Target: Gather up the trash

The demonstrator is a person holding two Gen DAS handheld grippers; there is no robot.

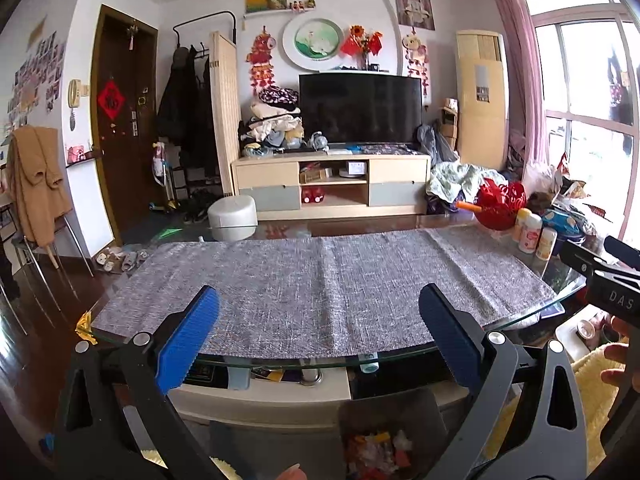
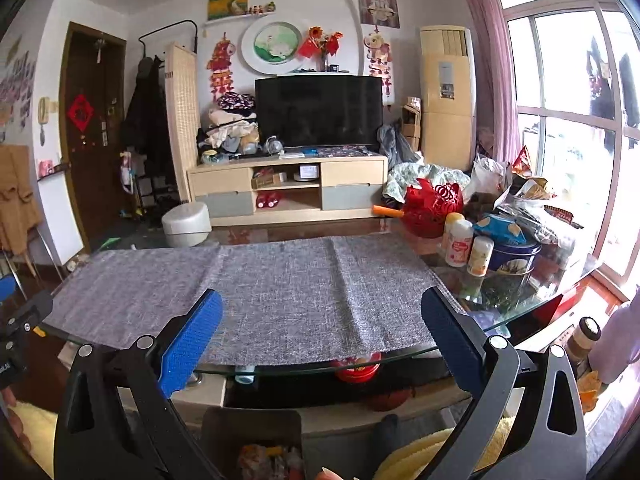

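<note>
Down below your two grippers, a dark bin [image 1: 394, 436] is sitting on the floor against the near edge of the bench [image 1: 280, 362], and you are looking at a heap of crumpled trash [image 1: 378, 454] already lying inside it, red, yellow and white scraps mixed together. Your left gripper [image 1: 319, 330] is hanging released, its blue fingers [image 1: 188, 344] spread wide with nothing between them, hovering just above the bench edge; your right gripper [image 2: 322, 334] is standing equally wide and empty beside it. In the right wrist view the same bin [image 2: 252, 440] is showing low and left of centre, so it is sitting roughly between your two hands and beneath them. The grey cloth [image 1: 320, 288] covering the glass top is showing no loose scraps on it, so I judge the collecting is nearly or fully done. Those scraps look light, soft and easily crushed, probably paper and wrappers; if you are reaching for any piece, you will want to pinch it across its bulk with gentle pressure, since thin edges may slip out of the pads. At the far right end of the bench, bottles [image 2: 466, 248], a blue tin [image 2: 516, 258] and snack bags [image 2: 532, 200] are crowding together near a red basket [image 2: 434, 206], well apart from both grippers; whether any of that counts as trash I cannot tell.
</note>
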